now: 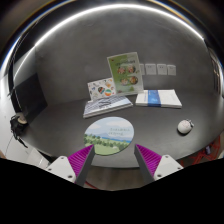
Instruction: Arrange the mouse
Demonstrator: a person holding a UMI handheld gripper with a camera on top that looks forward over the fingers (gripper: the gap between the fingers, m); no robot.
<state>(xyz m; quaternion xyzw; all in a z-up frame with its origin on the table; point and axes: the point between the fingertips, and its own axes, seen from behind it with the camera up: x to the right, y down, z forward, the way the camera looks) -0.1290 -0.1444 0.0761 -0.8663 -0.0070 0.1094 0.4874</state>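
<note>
A small white mouse (pixel 185 126) lies on the dark desk (pixel 60 122), well ahead of my fingers and off to the right. A round mouse mat (pixel 110 130) with a landscape picture lies just beyond the fingertips, in line with the gap between them. My gripper (pixel 113 152) is held above the desk and stands open. Its magenta pads (pixel 80 157) face each other with nothing between them.
Behind the mat lie a stack of papers or booklets (pixel 105 104) and a blue-and-white book (pixel 158 98). A picture card (pixel 123 68) leans against the wall. A dark monitor (pixel 27 92) stands at the left, with a small dark object (pixel 20 120) near it.
</note>
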